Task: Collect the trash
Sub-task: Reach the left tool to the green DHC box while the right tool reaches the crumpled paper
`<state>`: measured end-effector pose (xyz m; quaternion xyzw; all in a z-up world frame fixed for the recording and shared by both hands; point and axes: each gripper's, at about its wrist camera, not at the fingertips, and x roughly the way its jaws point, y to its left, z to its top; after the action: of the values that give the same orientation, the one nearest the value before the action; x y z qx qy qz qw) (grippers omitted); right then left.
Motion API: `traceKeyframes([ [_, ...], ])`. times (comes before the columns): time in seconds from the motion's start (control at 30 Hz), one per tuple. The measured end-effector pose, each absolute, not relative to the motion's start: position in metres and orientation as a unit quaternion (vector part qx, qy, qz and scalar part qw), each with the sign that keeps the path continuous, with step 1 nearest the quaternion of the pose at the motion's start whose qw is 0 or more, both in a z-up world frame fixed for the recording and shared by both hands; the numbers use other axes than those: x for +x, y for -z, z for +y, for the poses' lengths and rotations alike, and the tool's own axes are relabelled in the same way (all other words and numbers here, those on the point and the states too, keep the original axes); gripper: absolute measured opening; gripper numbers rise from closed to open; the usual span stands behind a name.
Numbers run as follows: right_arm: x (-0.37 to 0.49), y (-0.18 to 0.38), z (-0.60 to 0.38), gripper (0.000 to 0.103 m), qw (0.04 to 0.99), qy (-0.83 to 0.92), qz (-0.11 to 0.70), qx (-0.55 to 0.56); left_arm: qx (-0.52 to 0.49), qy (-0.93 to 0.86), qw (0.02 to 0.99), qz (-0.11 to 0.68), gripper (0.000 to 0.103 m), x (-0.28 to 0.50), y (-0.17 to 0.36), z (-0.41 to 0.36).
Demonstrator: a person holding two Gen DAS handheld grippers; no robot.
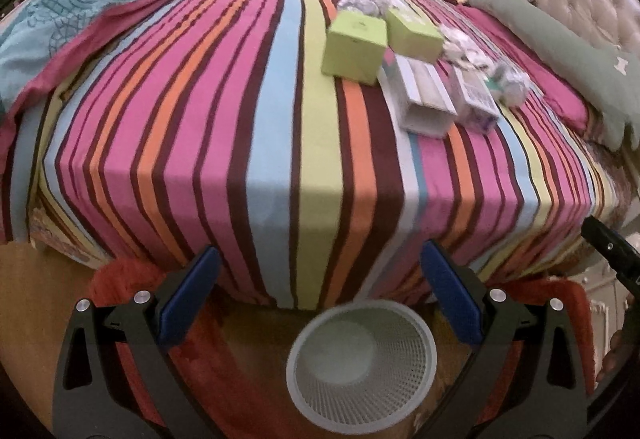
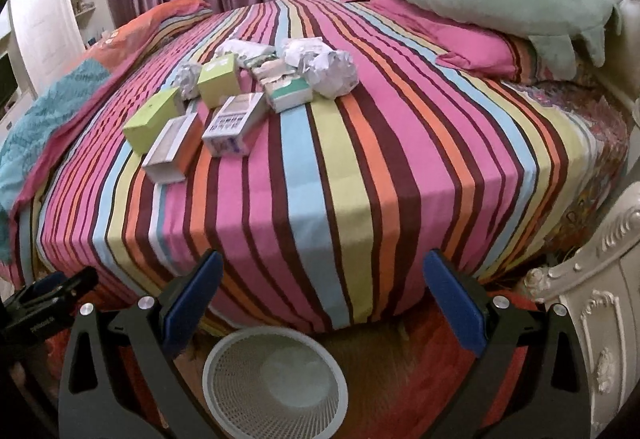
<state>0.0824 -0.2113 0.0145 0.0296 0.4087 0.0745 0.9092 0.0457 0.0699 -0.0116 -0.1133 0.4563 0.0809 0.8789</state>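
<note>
Trash boxes [image 2: 228,125] on the striped bed [image 2: 360,159] show no legible writing; both grippers' fingers [image 1: 192,295] [image 2: 456,303] spread apart.

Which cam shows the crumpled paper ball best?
Right wrist. The crumpled paper ball sits unblocked near the middle of the pile on the striped bed, creases readable. In the left wrist view the same ball appears smaller and blurred, at the pile's far right edge beside the boxes.

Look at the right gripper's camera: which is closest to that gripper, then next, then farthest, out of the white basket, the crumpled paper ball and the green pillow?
From the right gripper:
1. White basket, on the floor just below the fingers.
2. Crumpled paper ball, mid-bed among the boxes.
3. Green pillow, far right by the headboard.
</note>
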Motion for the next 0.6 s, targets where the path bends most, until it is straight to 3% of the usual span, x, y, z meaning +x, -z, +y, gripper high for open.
traceKeyframes([
  [0.6,0.172,-0.035,-0.207,0.096,0.917,-0.088,0.387,0.043,-0.136,-0.082,0.888,0.432,0.097,0.154,-0.019,0.088],
])
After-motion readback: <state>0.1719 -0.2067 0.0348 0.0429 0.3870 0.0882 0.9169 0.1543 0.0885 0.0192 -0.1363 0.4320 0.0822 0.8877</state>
